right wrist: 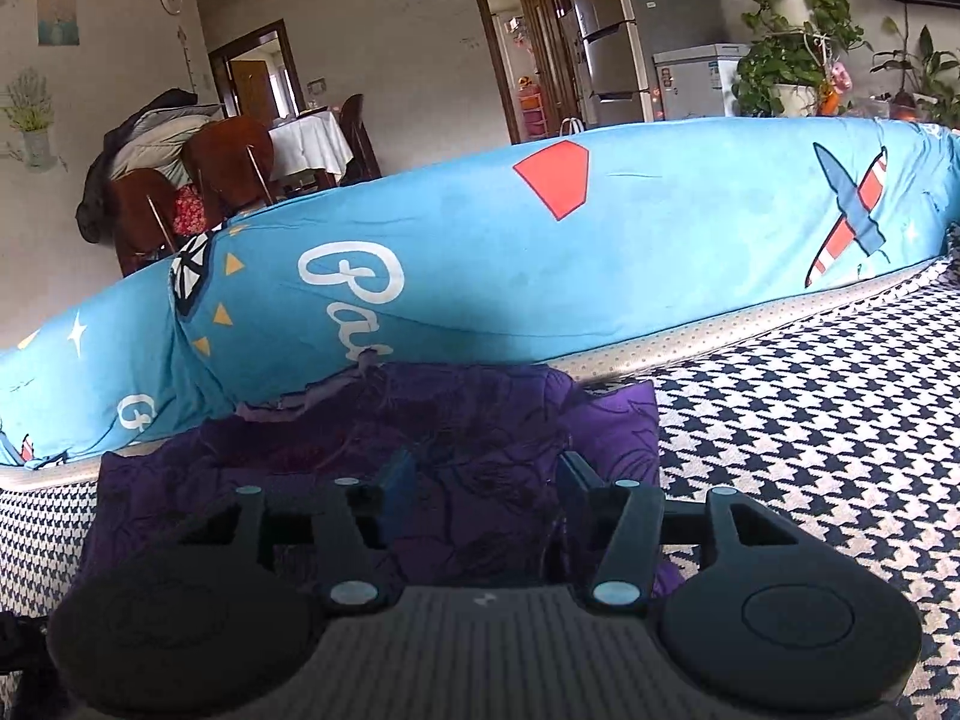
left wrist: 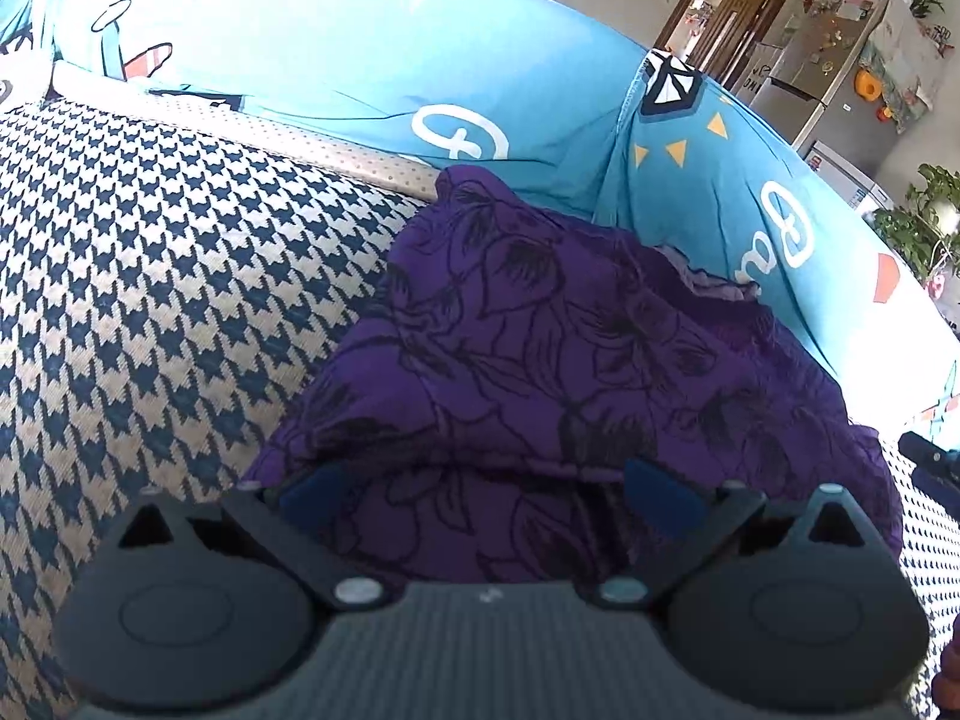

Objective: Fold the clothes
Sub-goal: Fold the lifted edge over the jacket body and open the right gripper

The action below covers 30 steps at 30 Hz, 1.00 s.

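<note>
The left gripper [left wrist: 486, 495] is standing wide open over the purple garment [left wrist: 540, 360], gripping nothing. The right gripper [right wrist: 486, 489] is gaping partway above the same cloth, pads free. The garment is lying bunched on the houndstooth cover [left wrist: 150, 276], against the blue cushion [right wrist: 600, 276].

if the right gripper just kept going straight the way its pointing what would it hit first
Most likely the purple garment lying right ahead of the open right gripper; behind it stands the blue cushion. Depth is hard to judge.
</note>
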Each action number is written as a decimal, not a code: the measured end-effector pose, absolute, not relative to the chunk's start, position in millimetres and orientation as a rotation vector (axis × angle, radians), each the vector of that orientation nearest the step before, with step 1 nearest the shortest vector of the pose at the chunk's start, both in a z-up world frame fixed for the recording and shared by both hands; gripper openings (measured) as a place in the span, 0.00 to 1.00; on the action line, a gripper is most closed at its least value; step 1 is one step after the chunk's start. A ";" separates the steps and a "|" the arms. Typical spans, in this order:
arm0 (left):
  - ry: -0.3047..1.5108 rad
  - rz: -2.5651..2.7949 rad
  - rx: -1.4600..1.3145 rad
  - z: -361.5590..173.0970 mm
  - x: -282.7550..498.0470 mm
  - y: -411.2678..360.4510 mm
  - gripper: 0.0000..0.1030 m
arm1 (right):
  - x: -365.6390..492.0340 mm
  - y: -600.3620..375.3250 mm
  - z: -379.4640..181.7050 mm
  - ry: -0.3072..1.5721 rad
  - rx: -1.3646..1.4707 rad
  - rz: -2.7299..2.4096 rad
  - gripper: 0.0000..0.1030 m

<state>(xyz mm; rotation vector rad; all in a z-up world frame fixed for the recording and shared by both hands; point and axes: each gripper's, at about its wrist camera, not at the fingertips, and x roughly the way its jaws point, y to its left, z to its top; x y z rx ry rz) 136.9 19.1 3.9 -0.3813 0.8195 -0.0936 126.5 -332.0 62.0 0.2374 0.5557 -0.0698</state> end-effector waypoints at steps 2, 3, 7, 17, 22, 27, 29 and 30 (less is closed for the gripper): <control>0.820 -0.087 -0.392 3.4 138.1 20.8 1.00 | 127.0 -329.5 59.3 0.570 0.239 -0.035 0.53; 0.822 -0.085 -0.395 3.1 138.4 21.3 1.00 | 128.3 -326.8 56.8 0.583 0.241 -0.016 0.56; 0.832 -0.055 -0.366 0.0 139.5 19.6 1.00 | 130.0 -317.0 46.9 0.634 0.241 0.029 0.62; 0.836 0.038 -0.307 -8.1 140.0 21.4 1.00 | 136.4 -311.8 18.9 0.731 0.310 0.021 0.66; 0.847 0.063 -0.255 -11.8 141.0 18.6 1.00 | 133.8 -295.3 15.4 0.732 0.199 0.022 0.74; 0.852 0.084 -0.158 -16.0 141.4 5.7 1.00 | 131.0 -274.3 11.2 0.734 0.042 0.016 0.81; 0.855 0.089 -0.134 -16.7 142.2 1.7 1.00 | 130.1 -270.7 9.2 0.730 0.015 0.012 0.82; 0.857 0.090 -0.124 -16.8 142.1 0.1 1.00 | 129.6 -270.0 8.8 0.728 0.013 0.009 0.83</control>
